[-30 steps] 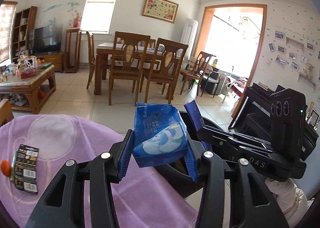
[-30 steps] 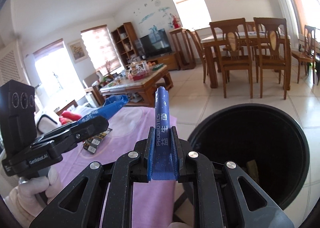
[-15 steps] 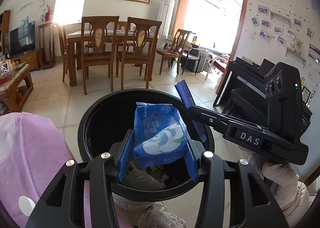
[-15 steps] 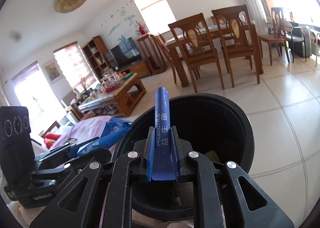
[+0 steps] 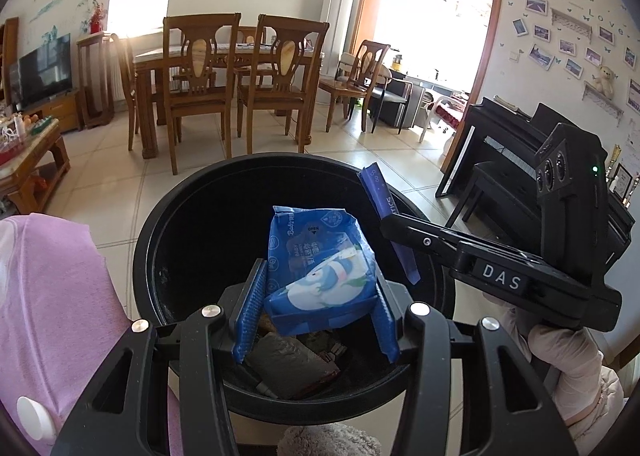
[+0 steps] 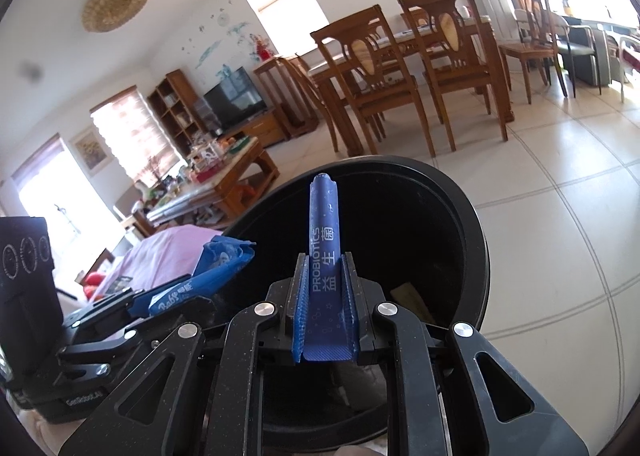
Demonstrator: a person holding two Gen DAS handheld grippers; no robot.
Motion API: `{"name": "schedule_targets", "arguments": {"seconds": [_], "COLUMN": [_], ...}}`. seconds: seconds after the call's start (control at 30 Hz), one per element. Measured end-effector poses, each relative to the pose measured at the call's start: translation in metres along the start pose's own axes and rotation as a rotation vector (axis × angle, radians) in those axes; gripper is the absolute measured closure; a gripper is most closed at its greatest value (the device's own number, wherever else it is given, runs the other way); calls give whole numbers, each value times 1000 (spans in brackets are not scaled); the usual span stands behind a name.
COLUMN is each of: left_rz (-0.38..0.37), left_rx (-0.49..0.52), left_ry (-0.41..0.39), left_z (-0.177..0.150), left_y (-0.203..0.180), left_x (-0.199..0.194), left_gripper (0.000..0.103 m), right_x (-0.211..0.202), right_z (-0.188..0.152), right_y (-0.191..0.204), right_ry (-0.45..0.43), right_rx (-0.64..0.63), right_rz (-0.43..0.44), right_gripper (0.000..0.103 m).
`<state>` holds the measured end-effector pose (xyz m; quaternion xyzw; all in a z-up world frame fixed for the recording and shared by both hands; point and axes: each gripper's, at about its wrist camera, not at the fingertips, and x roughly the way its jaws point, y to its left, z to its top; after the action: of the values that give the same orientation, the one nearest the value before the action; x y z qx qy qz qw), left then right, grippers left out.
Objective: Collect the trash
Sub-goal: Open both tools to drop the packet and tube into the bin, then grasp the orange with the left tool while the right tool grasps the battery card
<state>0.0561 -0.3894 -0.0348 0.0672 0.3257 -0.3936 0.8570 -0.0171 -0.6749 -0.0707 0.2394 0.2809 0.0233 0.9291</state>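
1. The left gripper (image 5: 318, 310) held a blue wipes packet (image 5: 320, 268) clamped between its jaws, directly above the open mouth of the black trash bin (image 5: 160, 240).
2. The right gripper (image 6: 326, 308) had its jaws nearly together, pinched on a slim blue probiotics sachet (image 6: 325, 240) that stood upright out of the pads, also over the bin.
3. Inside the bin lay other rubbish, including a grey wrapper (image 5: 288, 364); the bin stood on the tiled floor just beside a surface covered in a pink cloth (image 5: 52, 288).
4. Both items appeared ready to be dropped, so the step in hand was likely the release.
5. Risk: the sachet leaned toward the bin's far rim in the right wrist view. Released with any forward swing, it could strike the rim and fall onto the floor.
6. Risk: the packet was soft and crumpled against the ribbed pads. It might cling to one pad when the jaws part and drop late, outside the bin.
7. Risk: the two grippers sat close together over the bin, the right one's body just beside the packet. Opening or withdrawing carelessly could knock one tool into the other.
8. A white cap-like object (image 5: 34, 418) lay on the cloth; what it was I could not tell.
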Motion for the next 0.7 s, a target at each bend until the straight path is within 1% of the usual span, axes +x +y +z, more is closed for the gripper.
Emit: {"name": "schedule_targets", "arguments": {"seconds": [0.07, 0.1, 0.13, 0.17, 0.2, 0.23, 0.4, 0.43, 0.47, 0.5, 0.53, 0.67, 0.7], "left_rz": [3, 8, 17, 26, 36, 44, 44, 45, 48, 53, 62, 91, 97], "left_rx": [-4, -7, -9, -12, -16, -19, -14, -14, -15, -16, -18, -24, -29], "left_ry": [3, 4, 4, 1, -8, -23, -41, -43, -44, -44, -49, -64, -66], "left_z": [0, 1, 0, 1, 2, 2, 4, 4, 3, 3, 2, -2, -3], "left_y": [1, -1, -2, -2, -2, -2, 0, 1, 2, 3, 4, 13, 18], "left_x": [-1, 0, -1, -3, -6, -9, -21, -24, -28, -31, -35, -54, -58], "left_gripper": [53, 53, 47, 40, 28, 25, 25, 24, 22, 14, 11, 9, 7], "right_x": [3, 4, 6, 6, 6, 5, 3, 2, 2, 2, 2, 3, 5], "right_z": [0, 0, 3, 2, 2, 1, 2, 1, 1, 1, 1, 0, -1], "right_y": [2, 2, 0, 0, 0, 0, 4, 5, 8, 11, 15, 34, 41], "right_ry": [5, 8, 8, 6, 5, 1, -6, -8, -10, -10, -9, -7, -7], "right_rx": [4, 6, 12, 15, 17, 17, 17, 15, 10, 6, 2, -15, -18], "right_rz": [-6, -8, -8, -10, -14, -17, -25, -24, -23, -22, -20, -8, -3], "right_gripper": [84, 80, 73, 69, 62, 58, 56, 52, 50, 48, 44, 30, 22]}}
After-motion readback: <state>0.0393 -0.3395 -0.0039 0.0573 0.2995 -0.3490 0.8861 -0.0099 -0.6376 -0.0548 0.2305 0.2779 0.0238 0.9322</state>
